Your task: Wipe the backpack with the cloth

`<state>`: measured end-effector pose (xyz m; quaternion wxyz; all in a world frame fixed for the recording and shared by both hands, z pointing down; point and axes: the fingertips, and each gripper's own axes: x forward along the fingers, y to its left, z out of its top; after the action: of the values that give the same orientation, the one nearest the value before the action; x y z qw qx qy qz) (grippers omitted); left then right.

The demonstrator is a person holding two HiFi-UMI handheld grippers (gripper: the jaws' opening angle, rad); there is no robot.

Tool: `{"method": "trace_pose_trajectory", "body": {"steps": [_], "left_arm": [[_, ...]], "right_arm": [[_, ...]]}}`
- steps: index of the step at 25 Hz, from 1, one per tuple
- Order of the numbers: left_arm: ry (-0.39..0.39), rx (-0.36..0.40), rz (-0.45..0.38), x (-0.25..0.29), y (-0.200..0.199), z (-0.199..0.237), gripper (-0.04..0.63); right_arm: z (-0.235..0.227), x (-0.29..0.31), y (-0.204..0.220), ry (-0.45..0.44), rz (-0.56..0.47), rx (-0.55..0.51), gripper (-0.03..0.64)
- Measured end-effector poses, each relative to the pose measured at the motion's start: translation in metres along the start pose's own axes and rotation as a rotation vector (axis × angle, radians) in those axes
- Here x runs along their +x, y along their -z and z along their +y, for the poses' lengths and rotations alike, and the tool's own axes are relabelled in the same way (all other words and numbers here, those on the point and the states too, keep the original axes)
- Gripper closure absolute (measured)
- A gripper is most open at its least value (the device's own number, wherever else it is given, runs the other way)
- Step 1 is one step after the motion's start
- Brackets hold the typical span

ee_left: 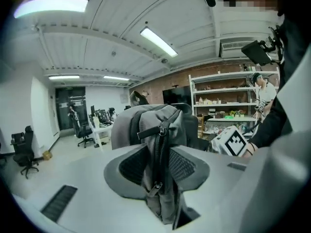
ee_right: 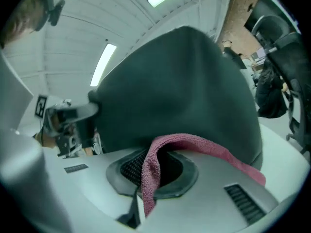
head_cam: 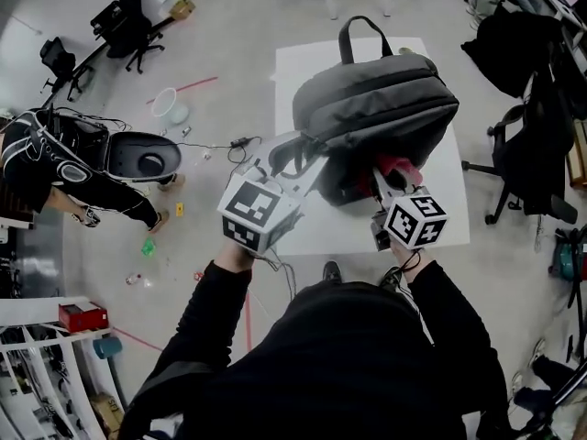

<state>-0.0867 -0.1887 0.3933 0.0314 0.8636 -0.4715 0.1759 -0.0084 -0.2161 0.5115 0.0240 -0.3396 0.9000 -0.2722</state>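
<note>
White table (head_cam: 448, 204) bearing grey backpack (head_cam: 376, 99), left claw (ee_left: 163, 165) pinching its zippered edge, right claw (ee_right: 156, 168) clamping pink cloth (ee_right: 204, 147)

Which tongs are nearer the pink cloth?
Right. The right tongs hold the pink cloth at the backpack; the left tongs pinch the backpack's zippered edge, apart from the cloth.

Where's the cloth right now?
The cloth is pinched in the right gripper, up against the near side of the backpack, right of centre in the head view.
</note>
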Motion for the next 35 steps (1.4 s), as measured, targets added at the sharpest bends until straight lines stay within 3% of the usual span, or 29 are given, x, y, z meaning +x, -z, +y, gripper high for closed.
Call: {"method": "trace_pose_trajectory", "body": {"steps": [2, 6, 8, 9, 11, 14, 20, 22, 25, 27, 33, 35], "left_arm": [[0.009, -0.018, -0.007, 0.010, -0.005, 0.003, 0.499], [-0.009, -0.034, 0.010, 0.013, -0.007, 0.016, 0.502], [-0.015, -0.048, 0.010, 0.011, -0.004, 0.020, 0.502], [-0.018, -0.053, 0.007, 0.011, -0.003, 0.021, 0.500], [-0.023, -0.059, -0.004, 0.011, -0.002, 0.022, 0.497], [-0.036, -0.082, -0.026, 0.011, -0.001, 0.031, 0.495], [-0.084, -0.144, -0.041, 0.014, -0.004, 0.050, 0.495], [-0.102, -0.160, -0.033, 0.018, -0.006, 0.053, 0.494], [-0.130, -0.171, -0.024, 0.022, -0.006, 0.057, 0.494], [-0.155, -0.168, -0.020, 0.024, -0.006, 0.058, 0.494], [-0.175, -0.146, -0.017, 0.026, -0.007, 0.056, 0.494], [-0.171, -0.135, -0.017, 0.026, -0.007, 0.058, 0.494]], "right_arm": [[0.043, 0.017, 0.037, -0.098, 0.108, -0.127, 0.588], [0.131, 0.051, 0.091, -0.262, 0.260, -0.611, 0.588], [0.138, 0.063, 0.102, -0.257, 0.270, -0.767, 0.588], [0.130, 0.065, 0.104, -0.231, 0.268, -0.793, 0.588], [0.106, 0.057, 0.102, -0.178, 0.256, -0.761, 0.589], [0.060, 0.030, 0.089, -0.082, 0.229, -0.609, 0.589], [-0.124, -0.030, 0.009, 0.358, 0.100, -0.254, 0.589], [-0.177, -0.051, -0.027, 0.432, 0.002, -0.122, 0.589], [-0.209, -0.062, -0.063, 0.369, -0.119, 0.085, 0.589], [-0.206, -0.056, -0.056, 0.294, -0.102, 0.127, 0.589], [-0.114, -0.039, 0.021, 0.188, 0.026, -0.009, 0.589], [-0.058, -0.024, 0.055, 0.075, 0.101, -0.074, 0.589]]}}
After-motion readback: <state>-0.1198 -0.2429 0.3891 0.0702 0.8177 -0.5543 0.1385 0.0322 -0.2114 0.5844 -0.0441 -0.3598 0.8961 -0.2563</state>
